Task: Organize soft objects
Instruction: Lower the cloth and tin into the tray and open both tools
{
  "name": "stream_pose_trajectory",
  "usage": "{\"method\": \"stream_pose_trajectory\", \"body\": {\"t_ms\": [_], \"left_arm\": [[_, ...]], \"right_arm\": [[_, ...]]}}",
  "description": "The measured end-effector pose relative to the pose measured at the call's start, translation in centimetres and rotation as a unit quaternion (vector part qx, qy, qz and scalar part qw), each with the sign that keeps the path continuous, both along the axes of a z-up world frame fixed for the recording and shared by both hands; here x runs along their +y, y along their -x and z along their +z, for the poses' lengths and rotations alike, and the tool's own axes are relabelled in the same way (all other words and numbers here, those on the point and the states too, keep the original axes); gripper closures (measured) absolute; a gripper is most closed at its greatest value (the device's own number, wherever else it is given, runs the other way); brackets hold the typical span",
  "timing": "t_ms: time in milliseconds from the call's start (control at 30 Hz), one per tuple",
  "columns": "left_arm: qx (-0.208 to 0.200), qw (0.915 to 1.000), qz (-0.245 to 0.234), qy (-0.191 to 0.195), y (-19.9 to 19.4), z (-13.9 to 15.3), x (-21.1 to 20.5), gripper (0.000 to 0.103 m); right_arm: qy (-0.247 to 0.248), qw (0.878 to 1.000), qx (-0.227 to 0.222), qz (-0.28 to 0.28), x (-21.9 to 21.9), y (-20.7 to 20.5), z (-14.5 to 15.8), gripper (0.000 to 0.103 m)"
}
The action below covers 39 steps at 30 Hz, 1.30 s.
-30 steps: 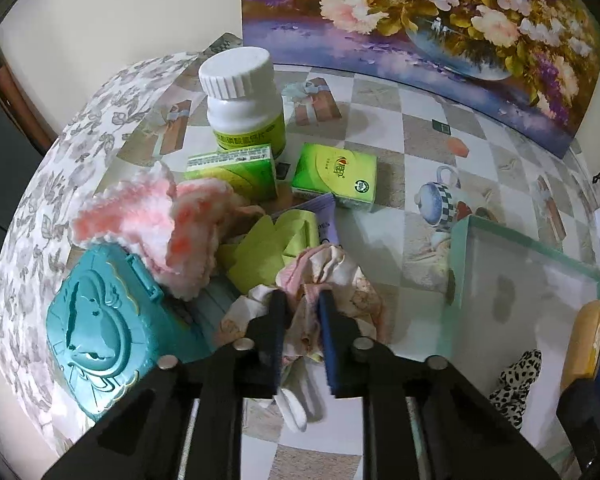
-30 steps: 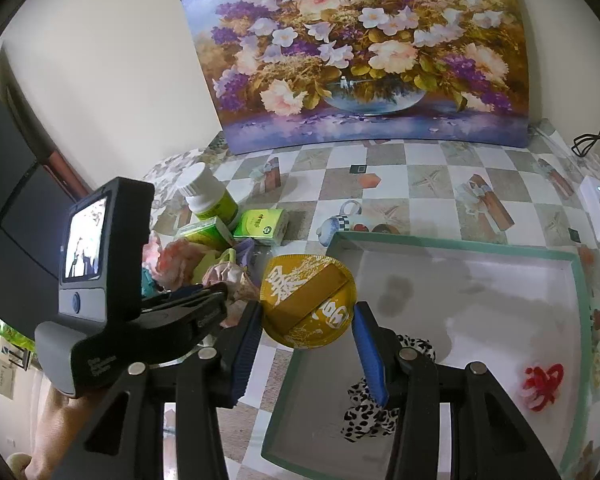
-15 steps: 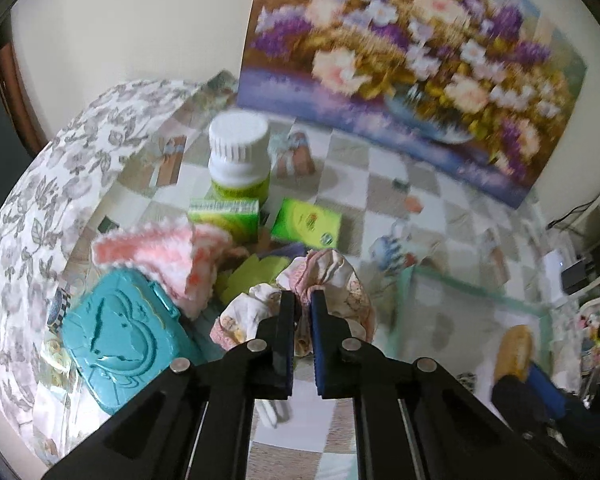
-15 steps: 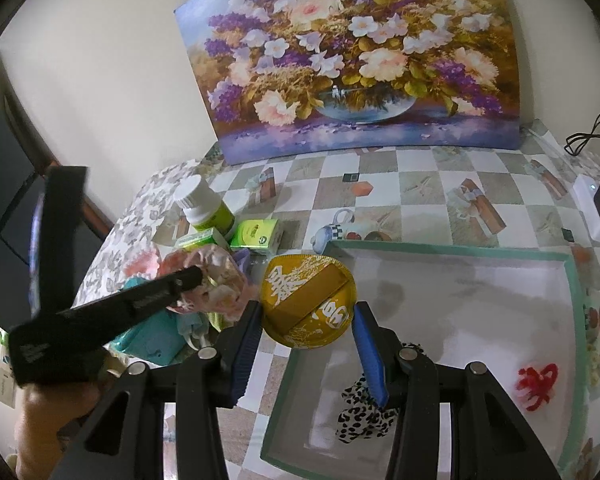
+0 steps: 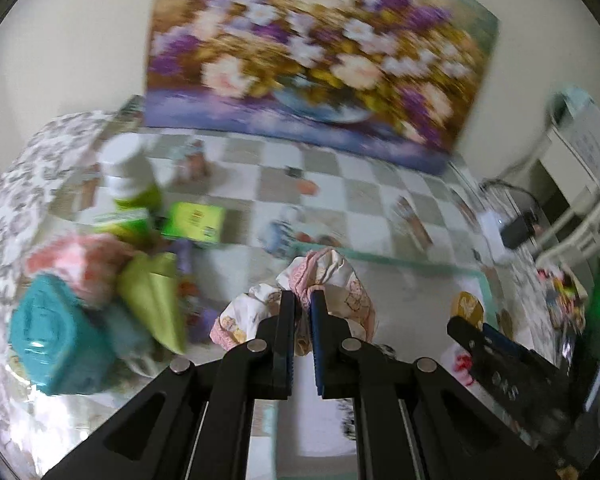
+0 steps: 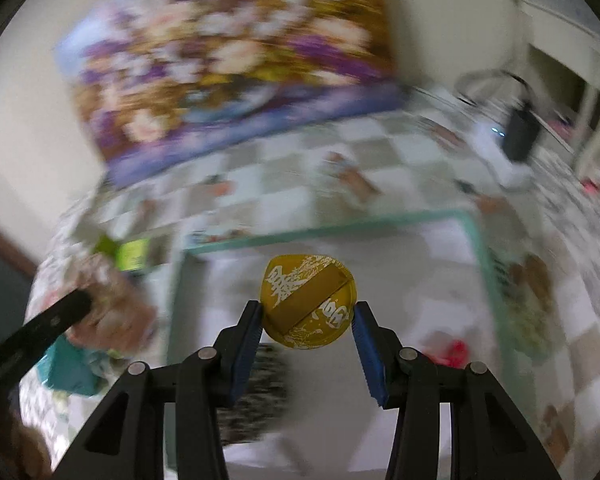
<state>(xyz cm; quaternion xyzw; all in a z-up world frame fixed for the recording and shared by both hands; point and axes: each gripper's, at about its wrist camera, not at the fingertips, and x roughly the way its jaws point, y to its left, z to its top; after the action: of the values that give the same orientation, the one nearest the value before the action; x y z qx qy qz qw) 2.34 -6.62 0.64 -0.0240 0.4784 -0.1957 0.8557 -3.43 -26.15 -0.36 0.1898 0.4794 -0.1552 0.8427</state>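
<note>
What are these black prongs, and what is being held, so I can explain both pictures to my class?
Each picture comes from a fisheye camera mounted on a hand-held gripper carried by a person; the prongs are its two fingers. The left hand-held gripper pinches a crumpled floral cloth. The right hand-held gripper clamps a yellow round pouch above a green-rimmed tray. On the checkered tablecloth sit a white bottle, green boxes and a teal case. Both pictures are blurred.
</note>
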Motion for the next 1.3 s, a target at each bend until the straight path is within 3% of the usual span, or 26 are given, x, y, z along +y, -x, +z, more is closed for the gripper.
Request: {"method": "stream_pose_trajectory", "body": {"t_ms": [267, 500, 633, 867, 1067, 1300], "left_arm": [[0.005, 0.9996, -0.029, -0.005, 0.9, -1.2, -3.4, 0.095], [0.001, 0.9990, -0.046, 0.004, 1.0, -1.3, -5.5, 0.094], [0.002, 0.9987, -0.052, -0.003, 1.0, -1.4, -5.7, 0.085], [0.013, 0.9995, -0.028, -0.008, 0.4, -1.9, -4.6, 0.054], [0.038, 0.9974, 0.030, -0.054, -0.9, -2.9, -2.5, 0.045], [0.030, 0.9947, 0.072, -0.067, -1.9, -2.4, 0.0, 0.034]], "right_arm": [[-0.019, 0.995, 0.042, -0.091, -5.7, 2.3, -2.7, 0.054], [-0.016, 0.994, 0.050, -0.097, -6.1, 2.6, -3.6, 0.051], [-0.012, 0.994, 0.054, -0.091, -5.6, 2.3, -3.8, 0.048], [-0.004, 0.995, 0.063, -0.077, -5.0, 2.2, -3.9, 0.043], [0.021, 0.996, 0.077, -0.039, -3.2, 1.3, -4.1, 0.037], [0.044, 0.997, 0.065, 0.007, -0.6, 0.5, -3.2, 0.034]]}}
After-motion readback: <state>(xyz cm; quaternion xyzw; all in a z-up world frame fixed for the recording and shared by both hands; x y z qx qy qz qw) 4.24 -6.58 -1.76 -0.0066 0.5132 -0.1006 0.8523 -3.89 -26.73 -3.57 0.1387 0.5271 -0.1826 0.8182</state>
